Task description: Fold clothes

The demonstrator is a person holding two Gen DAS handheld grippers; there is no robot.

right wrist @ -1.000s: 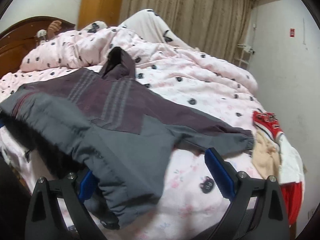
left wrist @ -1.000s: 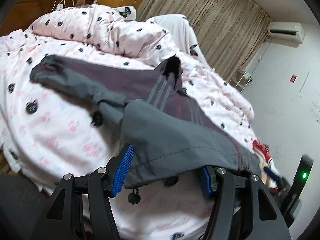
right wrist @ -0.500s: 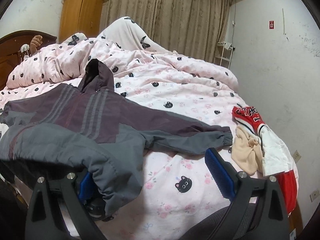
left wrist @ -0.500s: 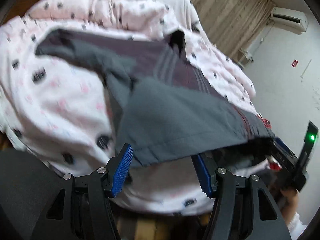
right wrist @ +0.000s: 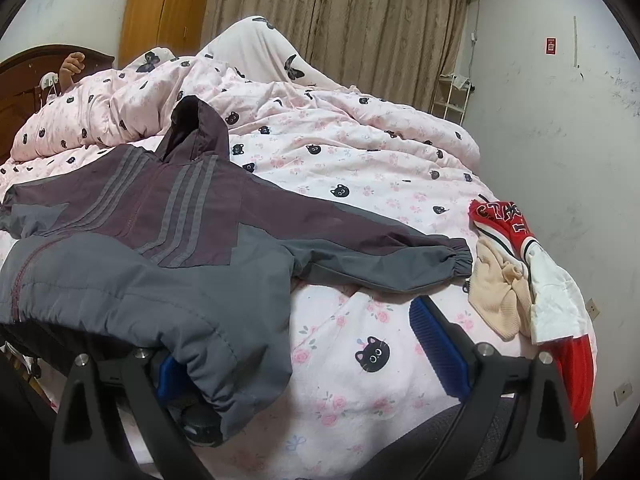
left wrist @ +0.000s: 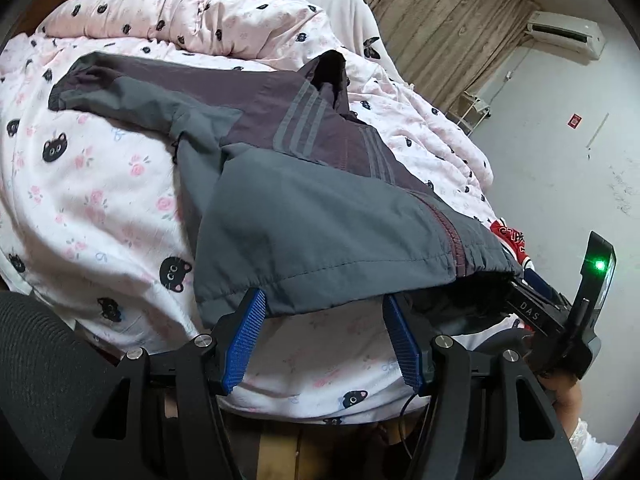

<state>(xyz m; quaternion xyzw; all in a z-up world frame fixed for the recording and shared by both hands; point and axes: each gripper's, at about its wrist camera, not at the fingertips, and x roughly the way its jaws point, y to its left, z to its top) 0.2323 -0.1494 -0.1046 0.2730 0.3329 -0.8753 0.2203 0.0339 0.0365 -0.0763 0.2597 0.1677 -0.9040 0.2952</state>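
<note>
A grey and purple hooded jacket (left wrist: 320,216) lies spread front-up on the pink cat-print quilt (left wrist: 100,200), hood toward the far side. Its grey hem hangs over the near edge of the bed. My left gripper (left wrist: 324,316) is open below that hem, and the cloth's edge lies across its two blue fingertips without being pinched. In the right wrist view the jacket (right wrist: 160,240) fills the left half. My right gripper (right wrist: 304,344) is wide open; the hem's corner drapes over and hides most of its left finger, while the right finger stands bare over the quilt (right wrist: 360,168).
A red and white garment (right wrist: 552,288) and a beige one (right wrist: 496,292) lie at the bed's right edge. A person lies under the quilt at the headboard, one hand (right wrist: 72,64) showing. A wooden wardrobe (right wrist: 164,12), curtains and a white rack (right wrist: 452,96) stand behind.
The left wrist view has tipped down and drawn back a little, showing more of the bed's edge. The jacket's hem stays draped over both grippers. Neither pair of jaws has changed width.
</note>
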